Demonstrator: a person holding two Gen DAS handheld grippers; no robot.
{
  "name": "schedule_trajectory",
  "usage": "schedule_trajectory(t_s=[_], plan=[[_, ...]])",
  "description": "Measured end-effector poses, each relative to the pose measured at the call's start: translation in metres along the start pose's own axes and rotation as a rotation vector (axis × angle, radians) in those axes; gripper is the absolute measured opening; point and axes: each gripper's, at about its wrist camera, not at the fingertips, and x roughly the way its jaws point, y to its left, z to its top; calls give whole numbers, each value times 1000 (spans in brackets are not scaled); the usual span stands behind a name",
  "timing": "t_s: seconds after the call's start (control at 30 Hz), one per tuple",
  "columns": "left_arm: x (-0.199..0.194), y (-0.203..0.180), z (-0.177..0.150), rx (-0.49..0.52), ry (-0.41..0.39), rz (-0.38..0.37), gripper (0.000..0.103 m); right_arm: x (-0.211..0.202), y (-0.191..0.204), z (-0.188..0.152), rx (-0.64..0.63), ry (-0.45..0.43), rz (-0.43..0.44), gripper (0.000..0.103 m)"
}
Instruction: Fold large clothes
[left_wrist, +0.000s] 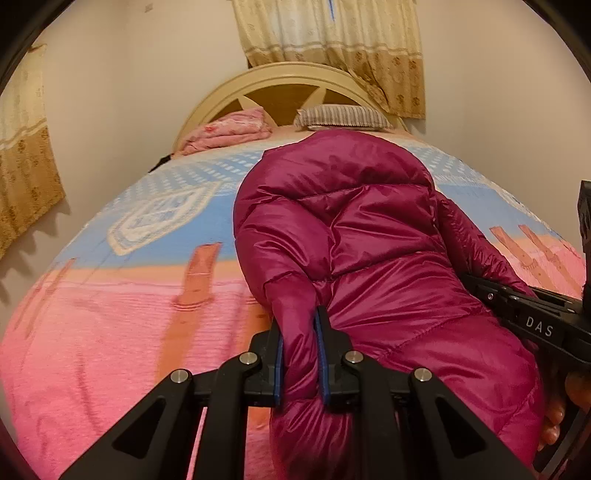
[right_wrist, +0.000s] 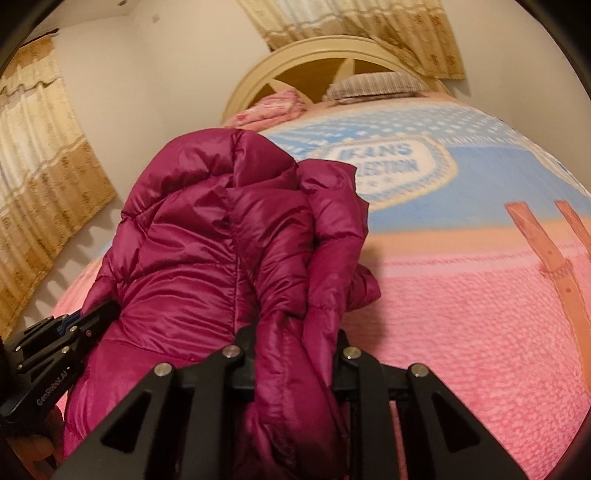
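Magenta and shiny, the puffy down jacket (left_wrist: 369, 258) is lying lengthwise on the bed, stretched from the near edge up toward the pillows. It sits on a bedspread (left_wrist: 110, 332) that's pink at the near end and blue further up, with a white badge-style print and orange strap shapes across it.

The left gripper (left_wrist: 300, 354) has its blue-padded fingers (left_wrist: 322, 354) clamped on a fold of the jacket's near left edge, fabric bunched up between them. In the right wrist view, the right gripper (right_wrist: 295, 354) is clenched around a thick wad of the jacket's right side, so thick that the fingers are mostly buried in it. That side looks doubled over on itself, with a loose flap (right_wrist: 332, 206) spilling toward the blue part of the bedspread.

Each gripper shows up in the other's camera too: the right one at the far right edge of the left view, pressed against the jacket's side, with a bit of the person's hand (left_wrist: 561, 410) under it.

Up at the top of the bed there's a folded pink blanket (left_wrist: 229, 129) beside a striped pillow (left_wrist: 343, 116), both against a cream arched headboard (left_wrist: 280, 79). Beige patterned curtains (left_wrist: 351, 48) hang behind it and another curtain on the left wall.
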Motion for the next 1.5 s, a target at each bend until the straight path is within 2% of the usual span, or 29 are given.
schedule_trajectory(t_s=[0.53, 1.13, 1.5], plan=[[-48, 80, -11, -107, -54, 82, 14, 18, 75, 15, -131, 3, 104, 23], [-53, 145, -50, -215, -29, 196, 14, 56, 138, -2, -240, 80, 186, 23], [-48, 169, -71, -251, 0, 223, 14, 74, 160, -12, -276, 112, 202, 23]])
